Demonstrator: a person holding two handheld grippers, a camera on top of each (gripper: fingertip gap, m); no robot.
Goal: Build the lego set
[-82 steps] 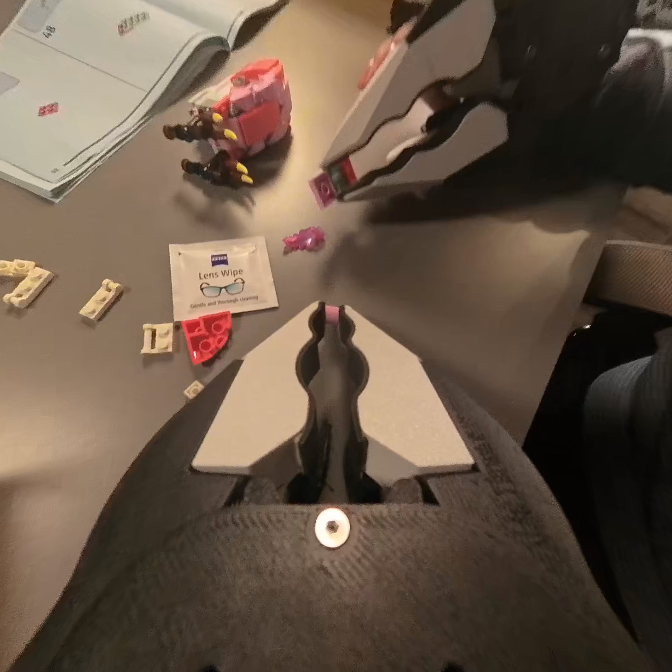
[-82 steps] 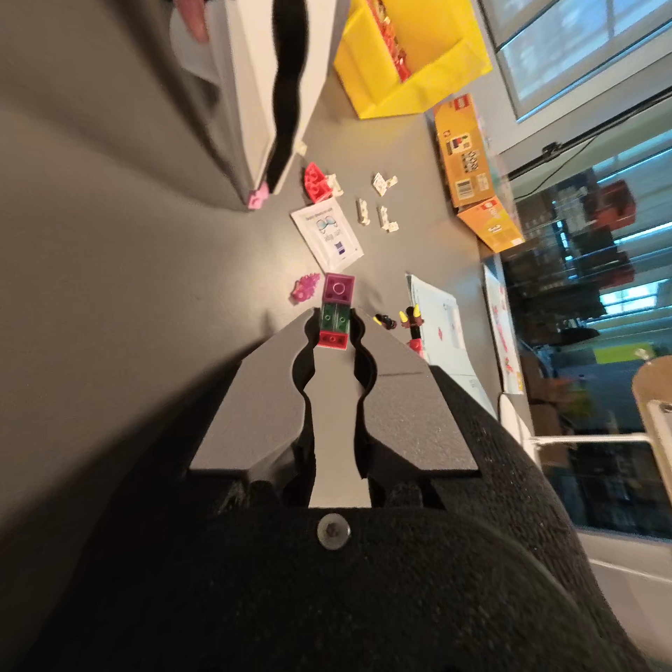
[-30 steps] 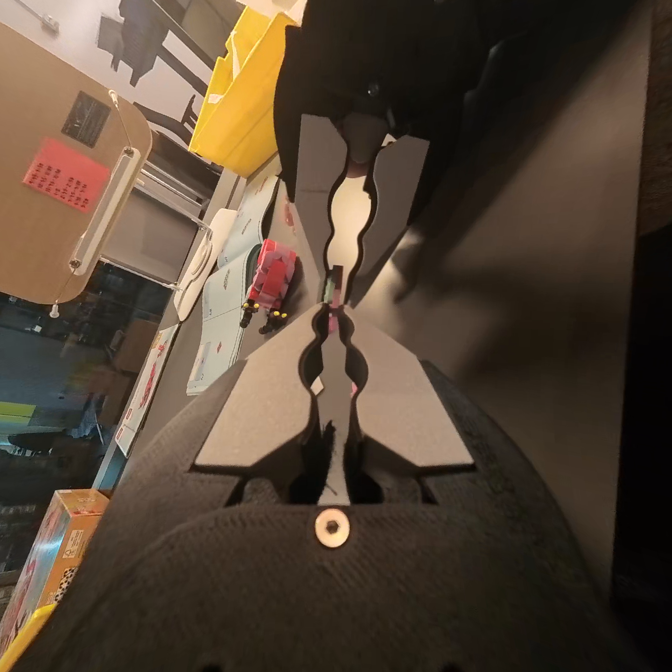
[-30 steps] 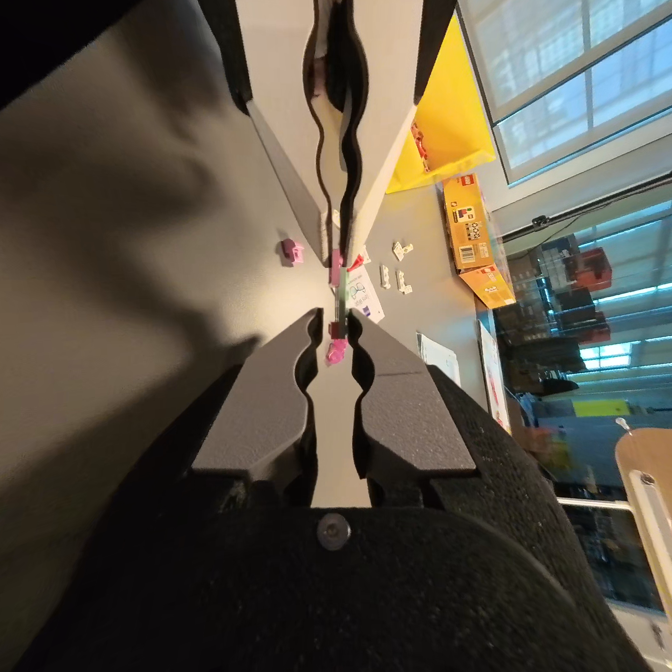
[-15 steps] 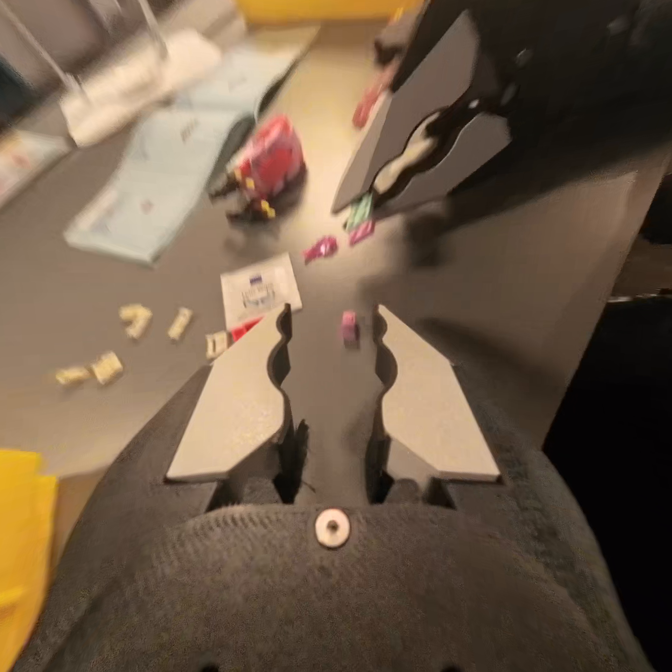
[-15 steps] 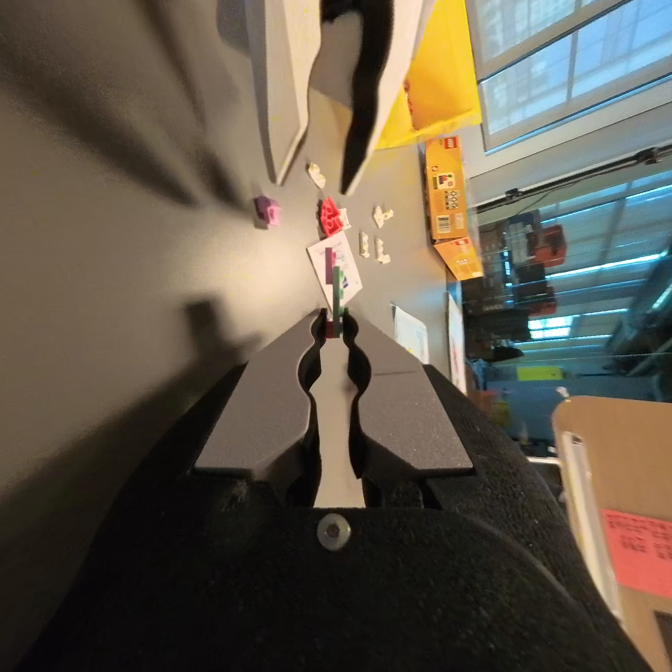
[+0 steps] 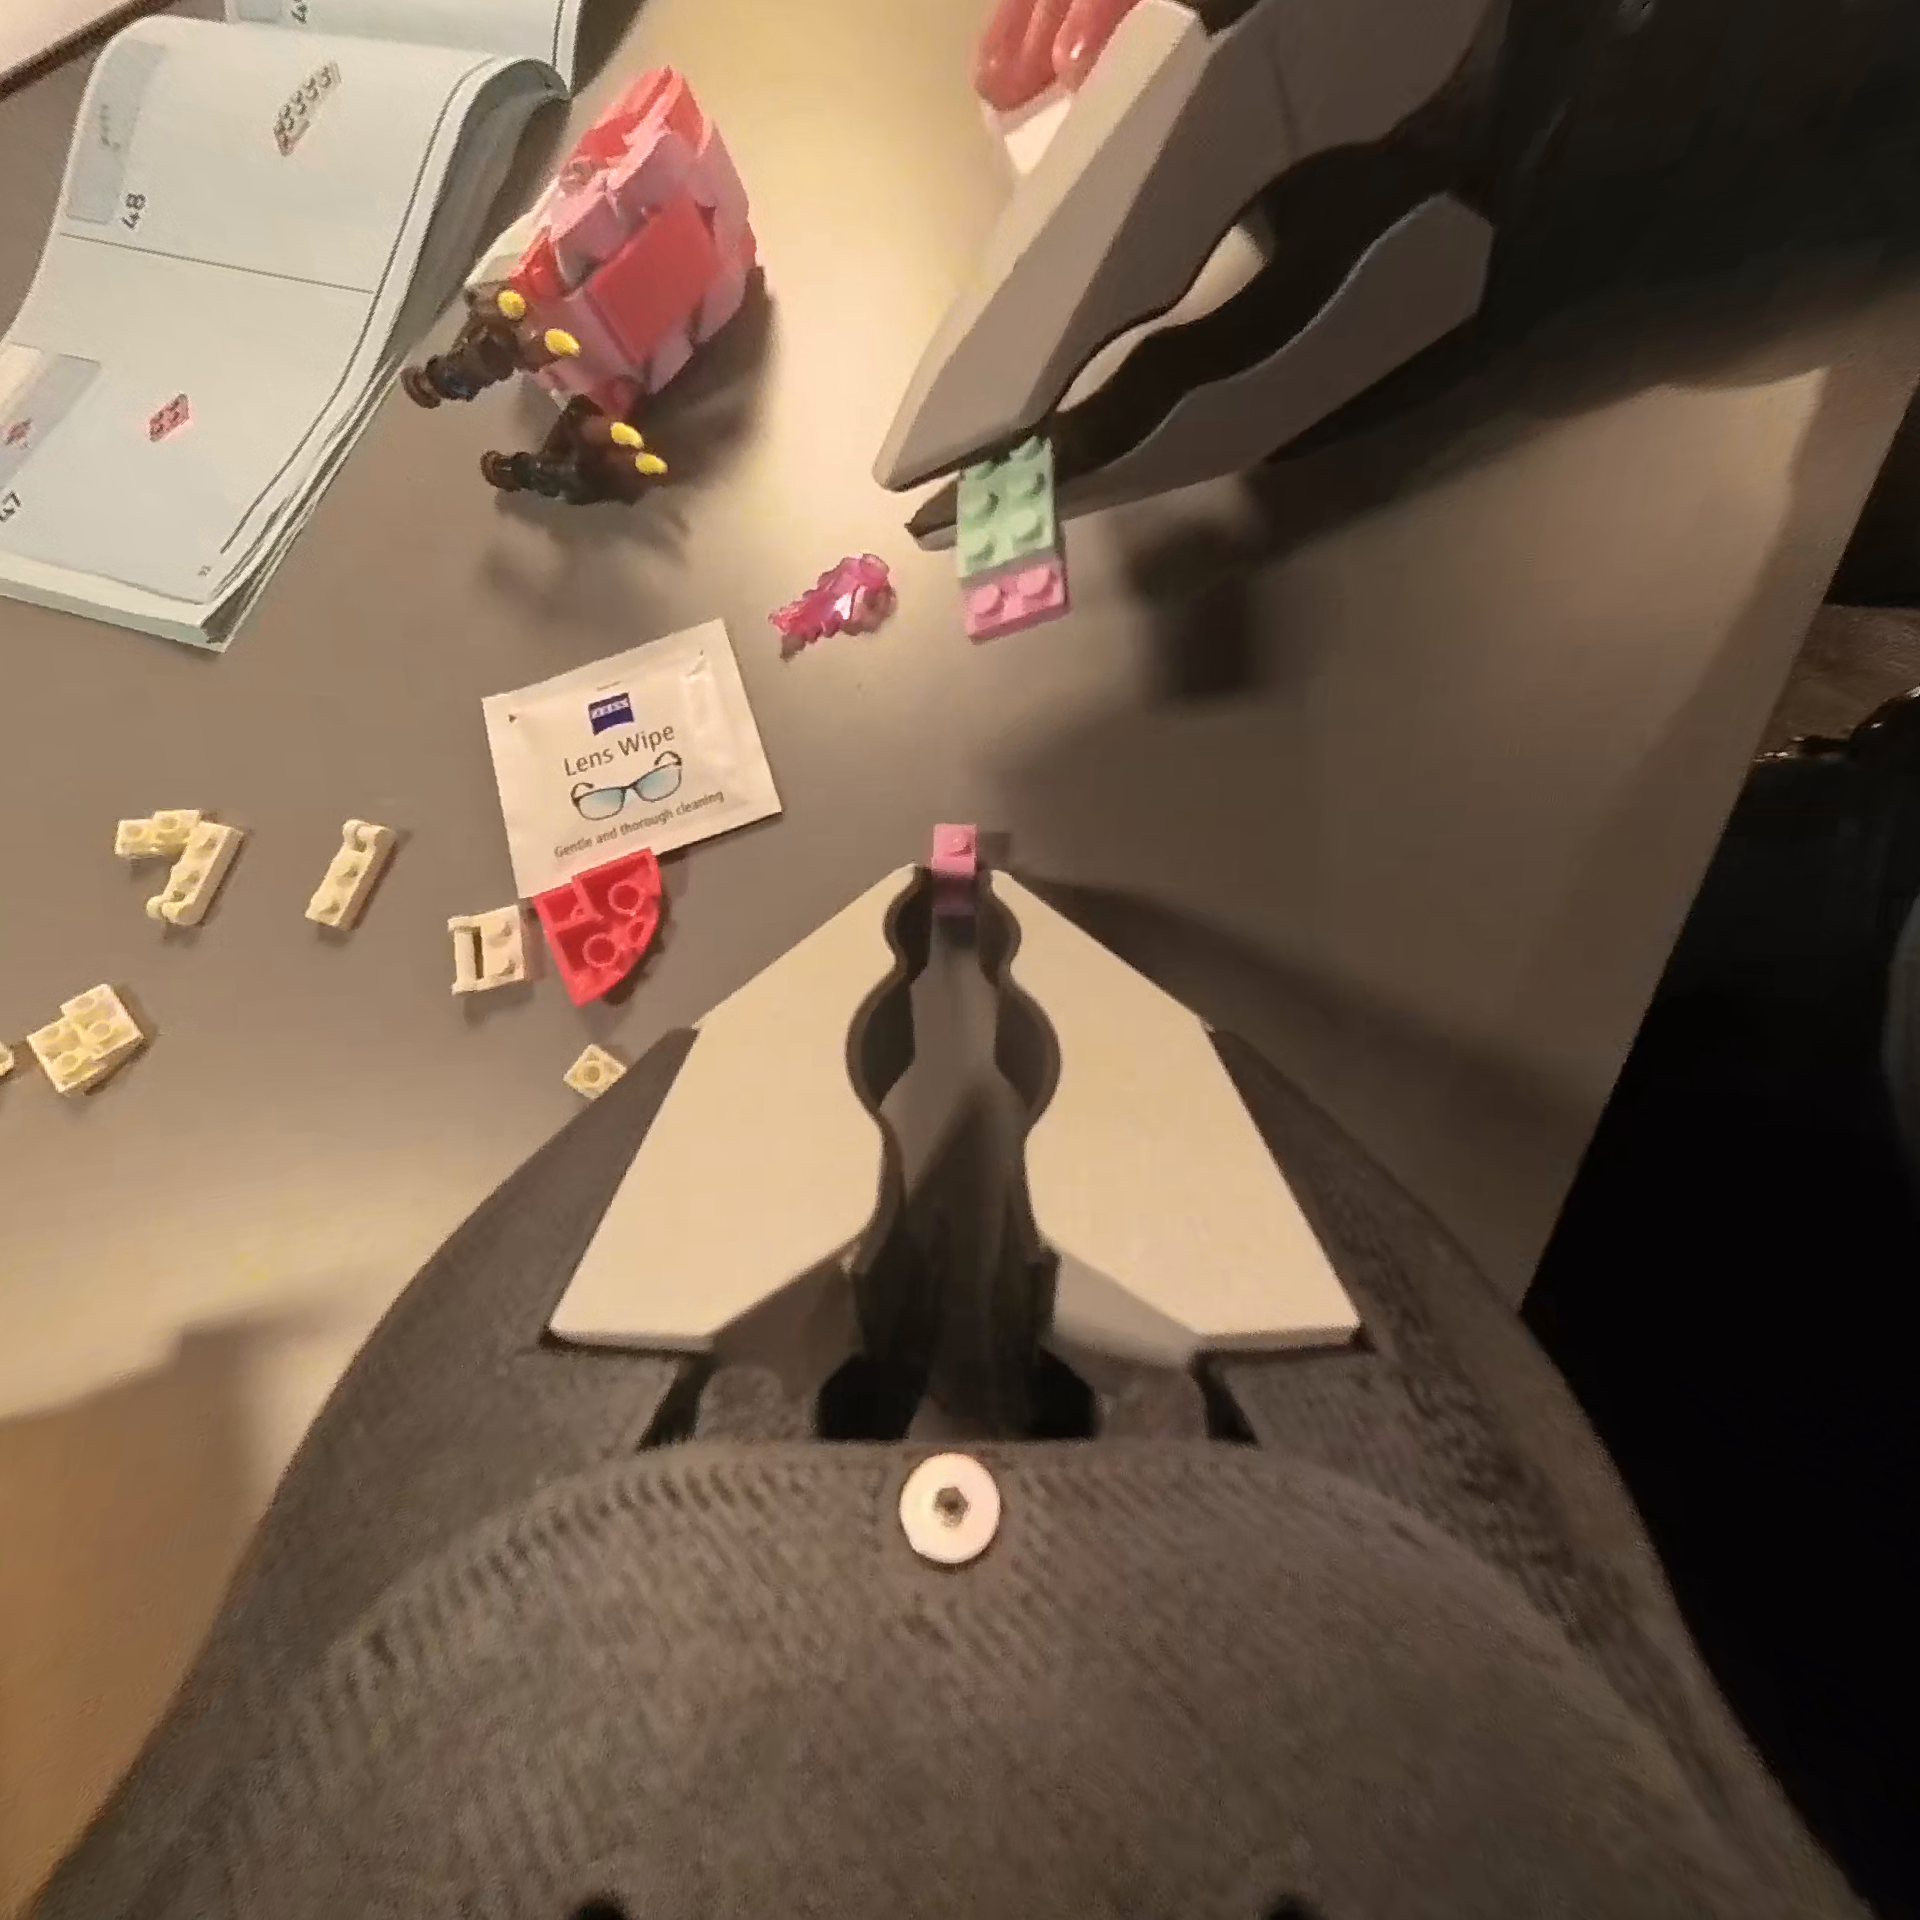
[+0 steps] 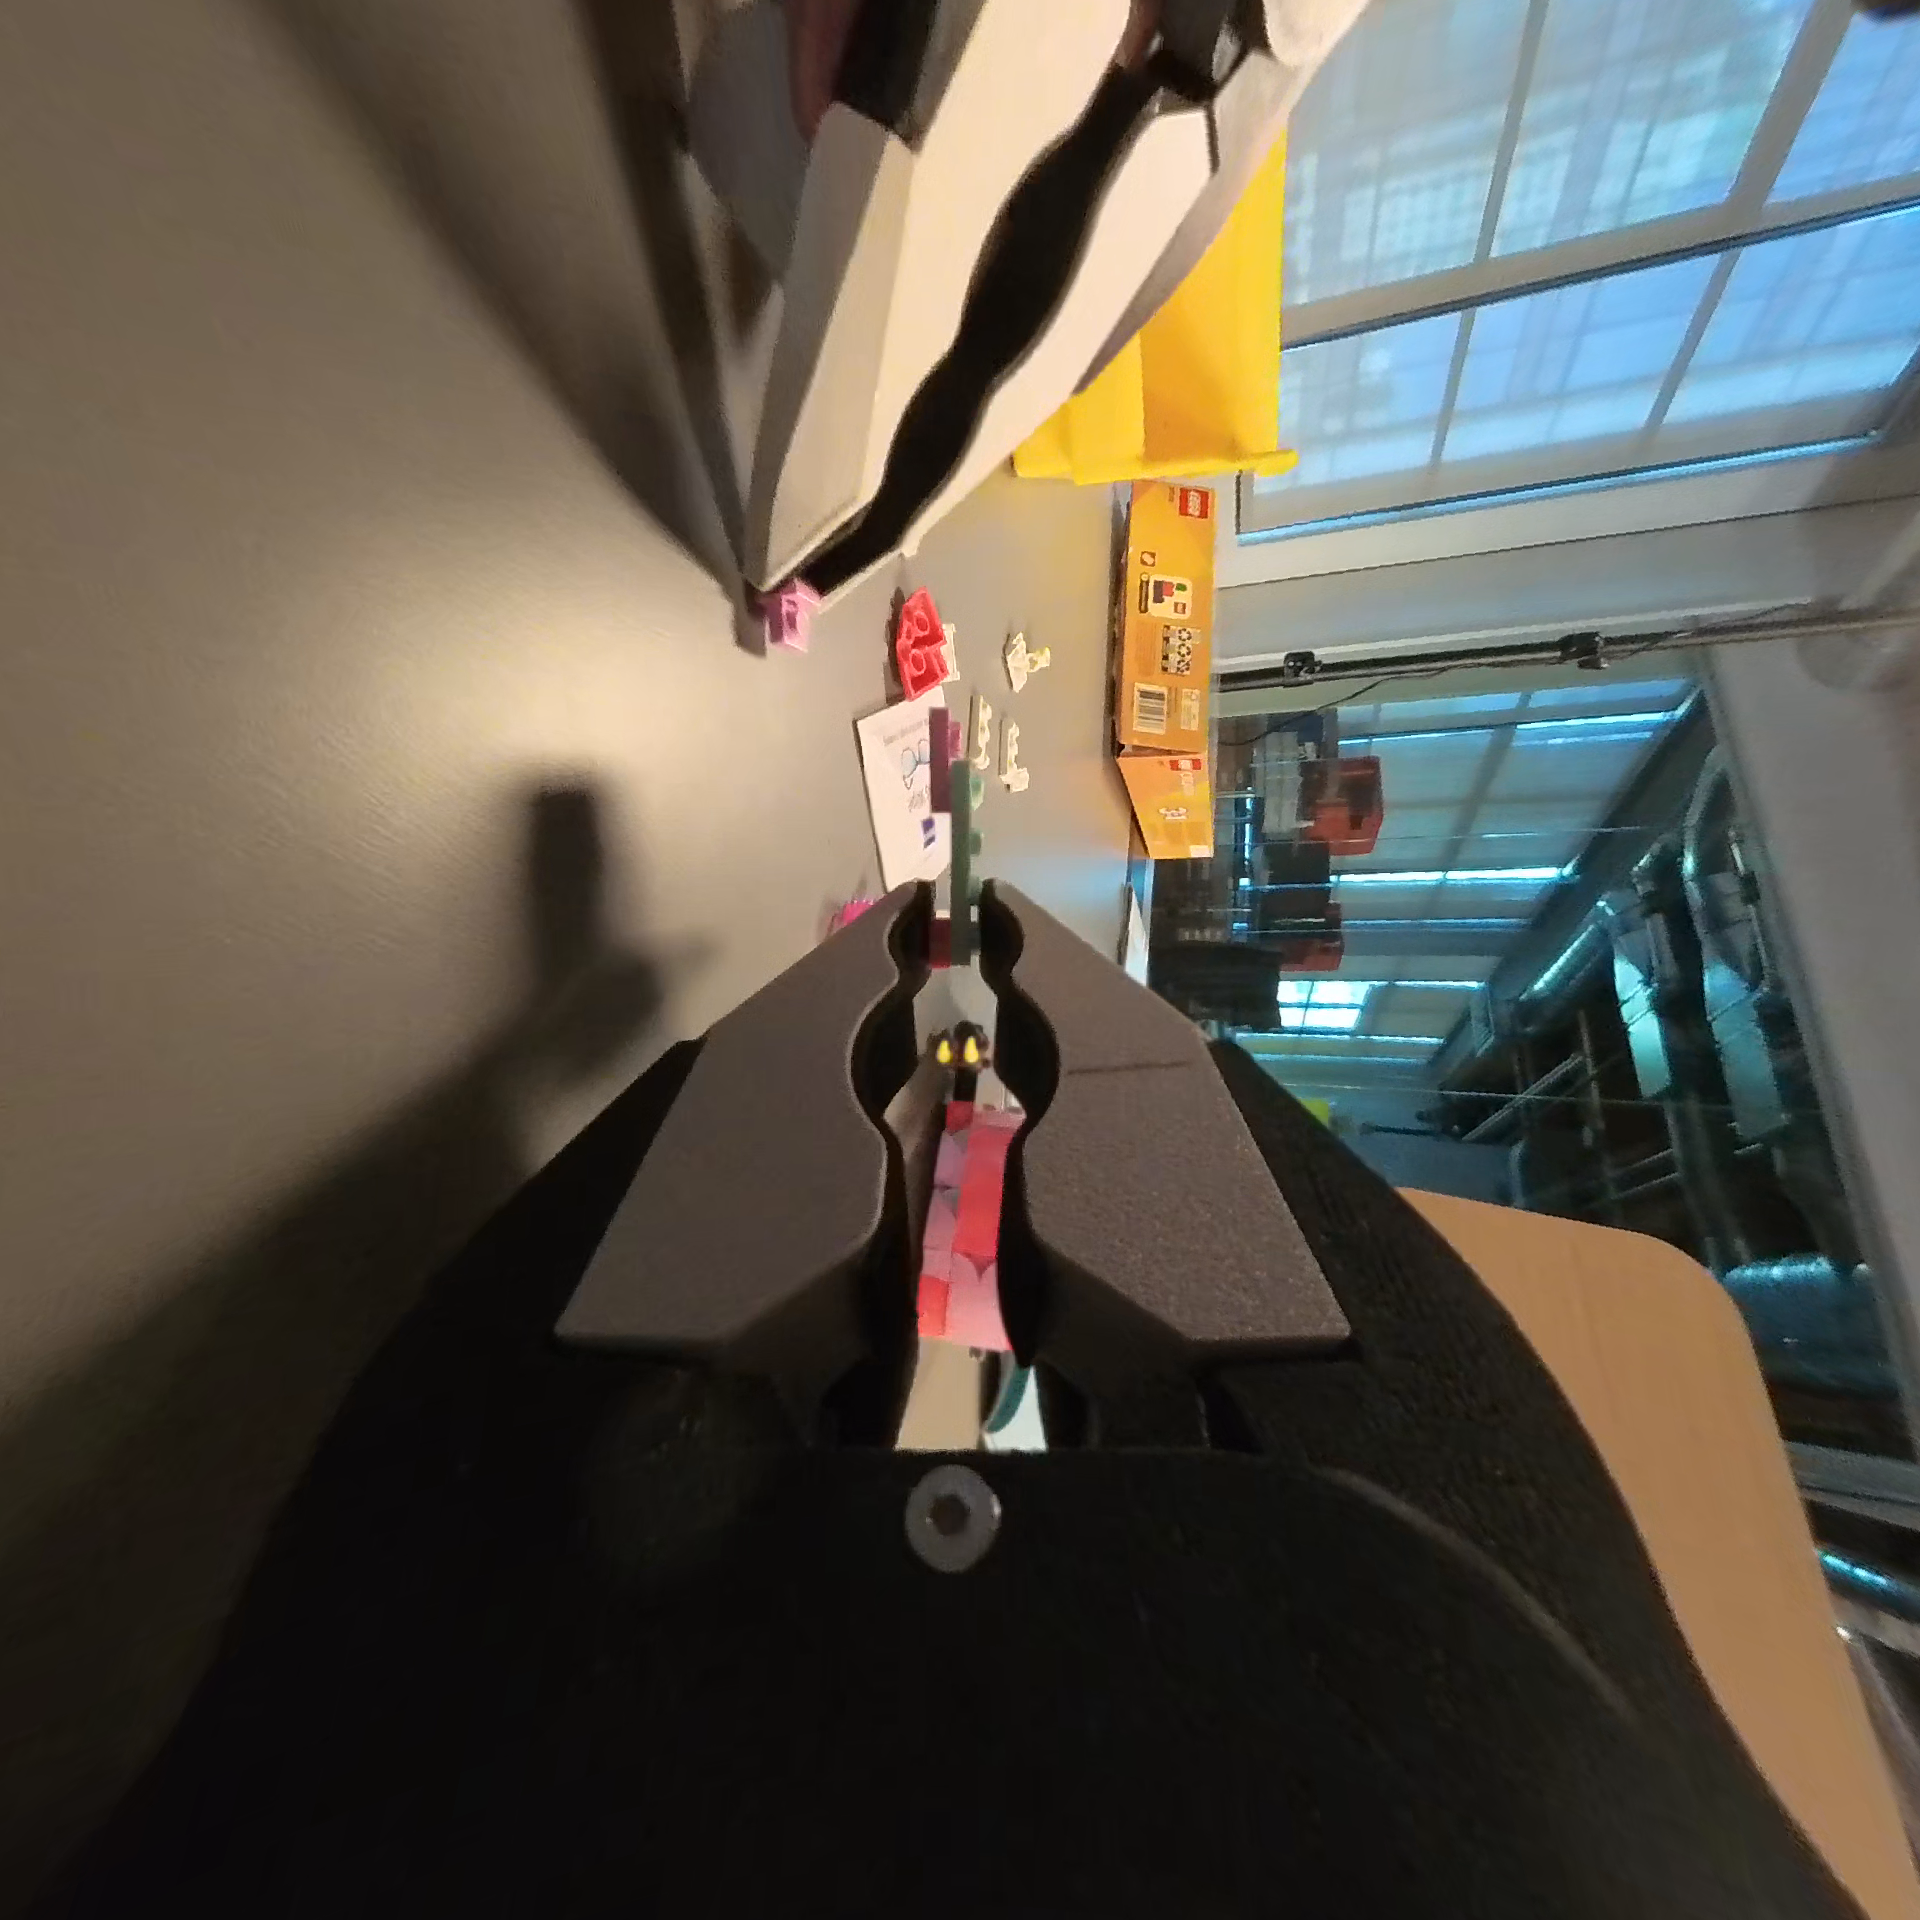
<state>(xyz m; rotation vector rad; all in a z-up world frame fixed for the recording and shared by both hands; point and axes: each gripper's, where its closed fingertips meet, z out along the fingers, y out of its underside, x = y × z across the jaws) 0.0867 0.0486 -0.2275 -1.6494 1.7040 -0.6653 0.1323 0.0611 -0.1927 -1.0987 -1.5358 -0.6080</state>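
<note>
Right now your left gripper (image 7: 954, 878) is pinched narrow on a small pink brick (image 7: 953, 854), its fingertips pressing on either side, just above the grey table (image 7: 1299, 831). Your right gripper (image 8: 952, 914) is clamped on a stack of flat plates (image 7: 1013, 540), a green plate with a pink one at its far end; the stack sticks out past the fingertips, held above the table. Between your two grippers lies a translucent pink piece (image 7: 836, 603), and beside it a white wipe sachet (image 7: 629, 758) overlapping a red quarter-round plate (image 7: 601, 930). Cream small parts (image 7: 348, 888) are scattered to the left. Farther off stand a red and pink model (image 7: 623, 270) and an open instruction booklet (image 7: 197, 312).
</note>
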